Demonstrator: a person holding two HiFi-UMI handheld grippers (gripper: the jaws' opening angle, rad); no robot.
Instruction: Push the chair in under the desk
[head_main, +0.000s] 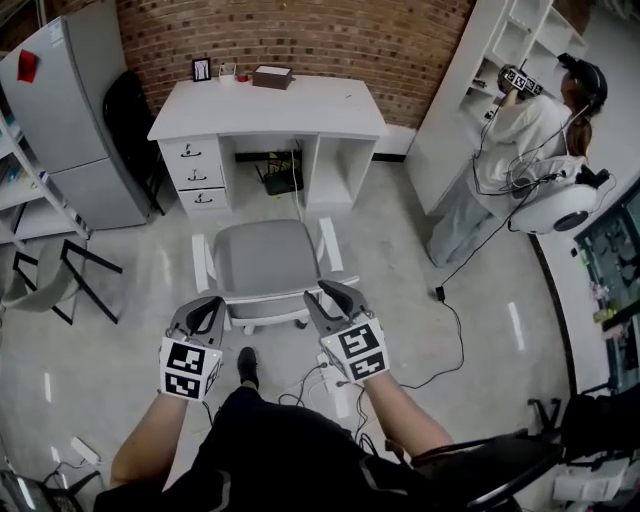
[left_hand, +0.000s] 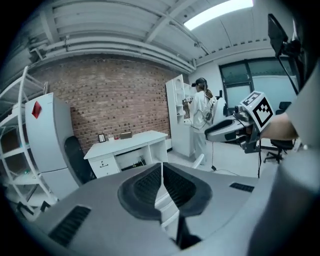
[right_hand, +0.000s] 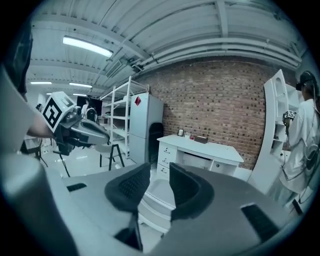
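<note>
A red brick wall (head_main: 300, 35) fills the top of the head view above a glossy pale floor (head_main: 480, 300), and a grey fridge (head_main: 75, 130) with a red patch on its door stands at upper left. The white worktop (head_main: 300, 105), smooth-topped with three drawers on its left and an open kneehole on its right, sits against the wall at upper centre. The chair (head_main: 262, 262), with a grey padded seat and white arms, stands out on the floor in front of the kneehole, clear of the worktop, at the frame's centre. Both grippers point at its near edge from just below. The left hand-held gripper (head_main: 205, 310) is by its lower-left corner with its ribbed black jaws pressed together on nothing. The right hand-held gripper (head_main: 322, 296) is by its lower-right corner with its jaws parted and empty, the seat showing through the gap. Each carries a cube of black-and-white square markers. A brown box (head_main: 272, 76) and a small dark frame (head_main: 201, 69) rest at the worktop's back edge.
</note>
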